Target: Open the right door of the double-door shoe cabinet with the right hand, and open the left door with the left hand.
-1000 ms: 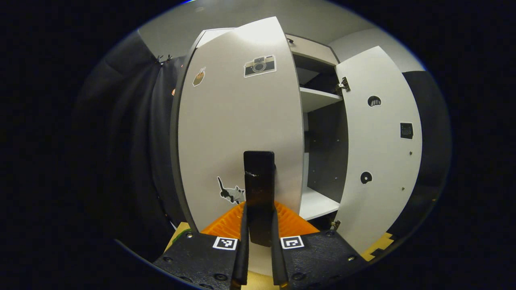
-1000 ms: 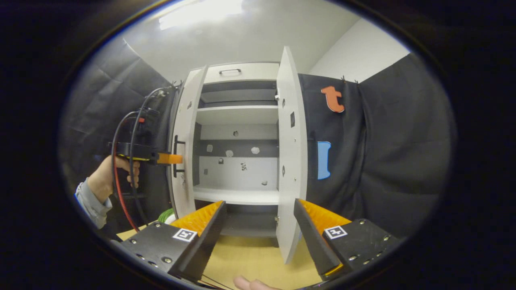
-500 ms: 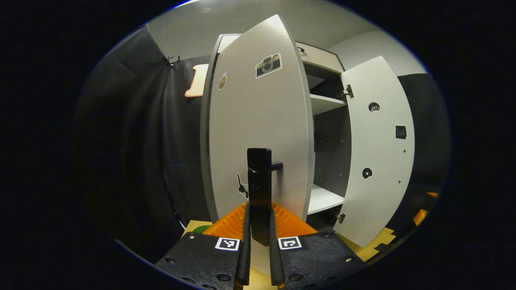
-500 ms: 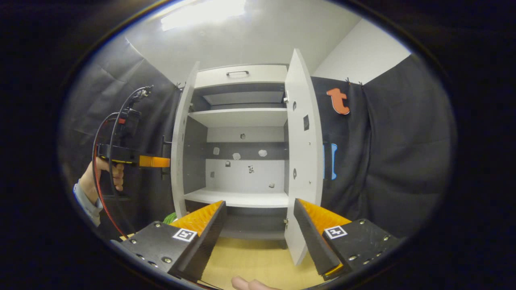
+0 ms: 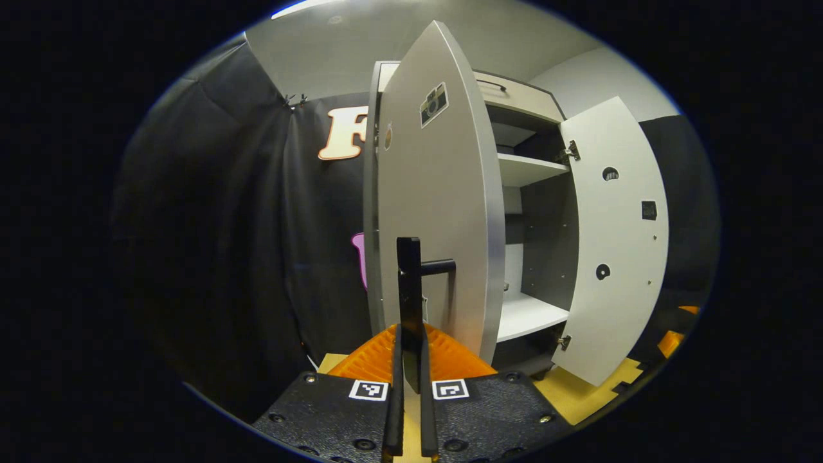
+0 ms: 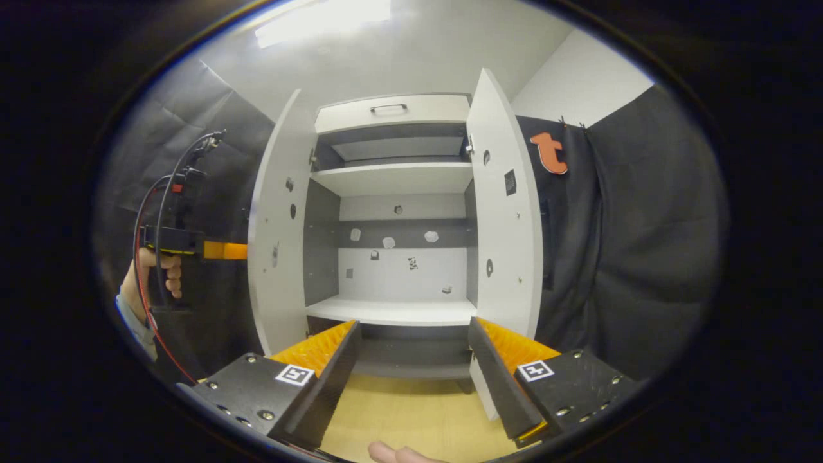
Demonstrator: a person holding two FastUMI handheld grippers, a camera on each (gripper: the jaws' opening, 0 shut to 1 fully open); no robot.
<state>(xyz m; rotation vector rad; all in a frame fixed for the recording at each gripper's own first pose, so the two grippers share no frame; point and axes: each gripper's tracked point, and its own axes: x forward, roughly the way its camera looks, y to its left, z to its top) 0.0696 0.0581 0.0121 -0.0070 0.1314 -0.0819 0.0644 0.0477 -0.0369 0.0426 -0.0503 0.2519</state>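
Centre frame in the left gripper view, the left gripper (image 5: 409,386) is clamped tight on the black bar handle (image 5: 407,289) of the white cabinet's left door (image 5: 443,212), swung wide. Right gripper (image 6: 411,366) hangs gaping, holding nothing, before the open white right door (image 6: 505,212).

We found the shoe cabinet (image 6: 395,212) standing against the booth wall, both doors swung outward. In the right gripper view the left door (image 6: 278,238) stood at the left of the opening and the right door (image 6: 505,212) at its right, with two shelves (image 6: 392,179) one above the other between them and a drawer (image 6: 392,110) on top. The left claw (image 5: 409,386) sat closed on the left door's handle (image 5: 409,289); the right claw (image 6: 411,360) hung before the cabinet, fingers apart
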